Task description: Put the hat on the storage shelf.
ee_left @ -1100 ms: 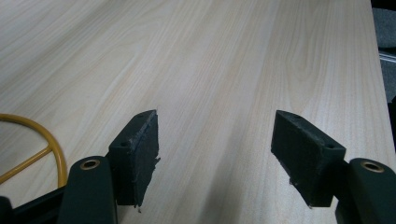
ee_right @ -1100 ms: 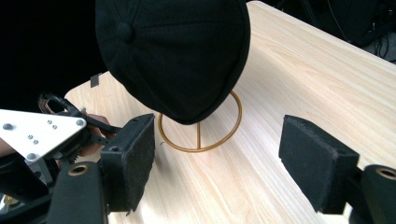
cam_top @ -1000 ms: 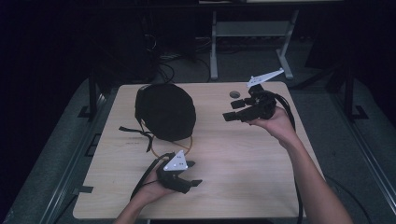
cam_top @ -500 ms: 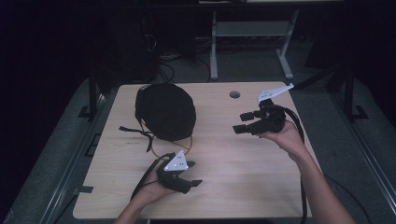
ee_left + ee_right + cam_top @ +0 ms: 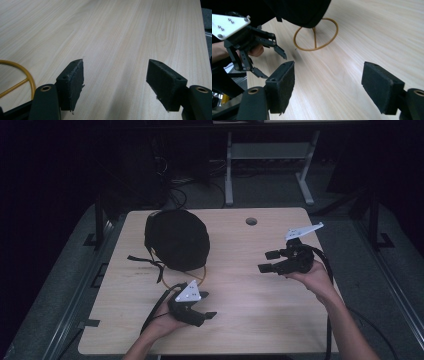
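A black domed cap or helmet (image 5: 177,239) rests on the far left part of the wooden table (image 5: 250,320), with black straps (image 5: 146,262) trailing to its left. A yellow wire ring (image 5: 199,276) pokes out from under its near edge and appears again as the yellow ring (image 5: 317,35) and the yellow ring (image 5: 17,80). My left gripper (image 5: 207,305) lies low near the table's front, just beside the ring, open with nothing between its pads (image 5: 72,82). My right gripper (image 5: 264,261) hovers at the right, open and empty, pointing left toward the cap (image 5: 297,10).
A round cable hole (image 5: 251,221) sits near the table's far edge. Behind the table stand a white metal frame (image 5: 230,170) and floor cables (image 5: 175,182). The other hand's gripper (image 5: 249,42) shows ahead in the right gripper view.
My right gripper has come back from the far right of the table toward the person and lower. The left gripper and the cap have stayed put.
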